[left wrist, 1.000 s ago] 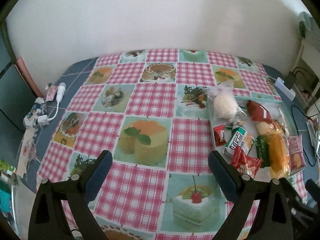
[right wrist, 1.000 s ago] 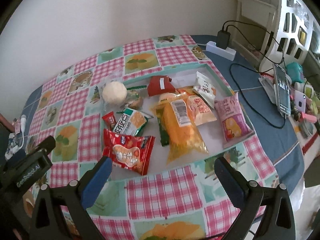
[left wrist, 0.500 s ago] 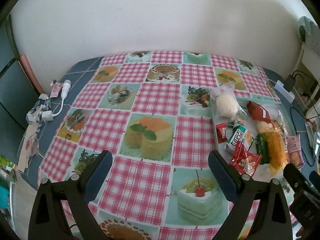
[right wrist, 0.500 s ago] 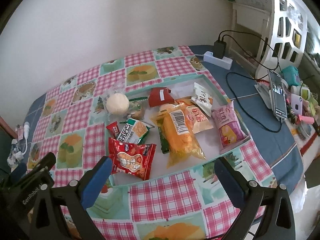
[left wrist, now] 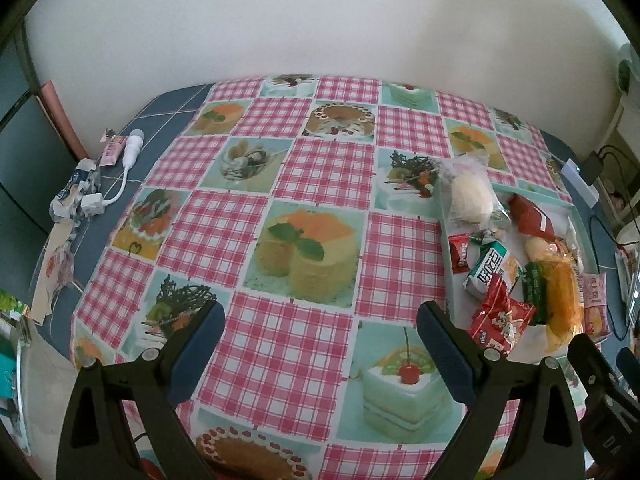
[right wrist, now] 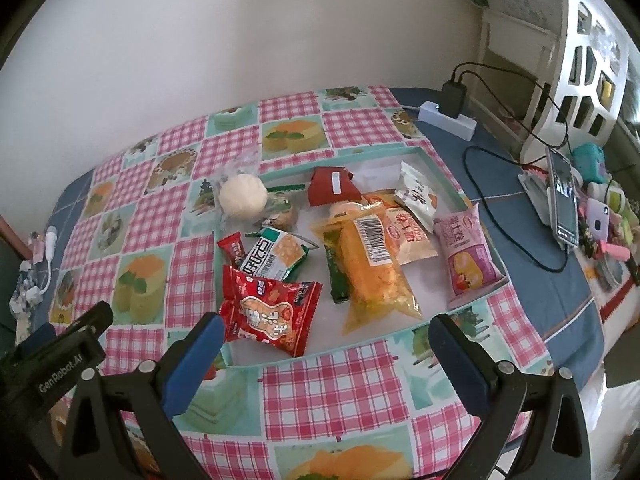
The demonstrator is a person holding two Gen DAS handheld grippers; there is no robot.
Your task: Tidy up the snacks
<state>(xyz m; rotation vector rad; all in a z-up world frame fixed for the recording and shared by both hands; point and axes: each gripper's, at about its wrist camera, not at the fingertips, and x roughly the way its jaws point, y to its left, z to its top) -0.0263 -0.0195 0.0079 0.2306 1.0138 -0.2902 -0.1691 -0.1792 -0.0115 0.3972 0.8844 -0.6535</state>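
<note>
Just ahead of the right gripper (right wrist: 324, 332), whose jaws stand wide apart and empty, a shallow tray (right wrist: 448, 184) with a pale green rim lies on the checked tablecloth (right wrist: 332, 384), holding the snacks in a loose heap; nearest its left jaw is a red peanut packet (right wrist: 270, 314), touching a green and white cracker packet (right wrist: 276, 258) beyond it; midway between the jaws and further out lies a long yellow bag (right wrist: 374, 276), with a pink packet (right wrist: 466, 258) propped against the tray wall toward the right jaw; a white round bun in clear wrap (right wrist: 243, 196) sits at the far left corner, half over the rim. The left gripper (left wrist: 320, 326) hangs over bare cloth, jaws likewise apart and holding nothing; the tray lies beyond and outside its right jaw. These packets look light, puffed and crinkly (slick foil, I judge), so a pinch across the middle may crush what is inside or slide off; the flat crimped end seams seem the surer hold; the bun looks soft and wants a gentle grip on its loose wrap.
</note>
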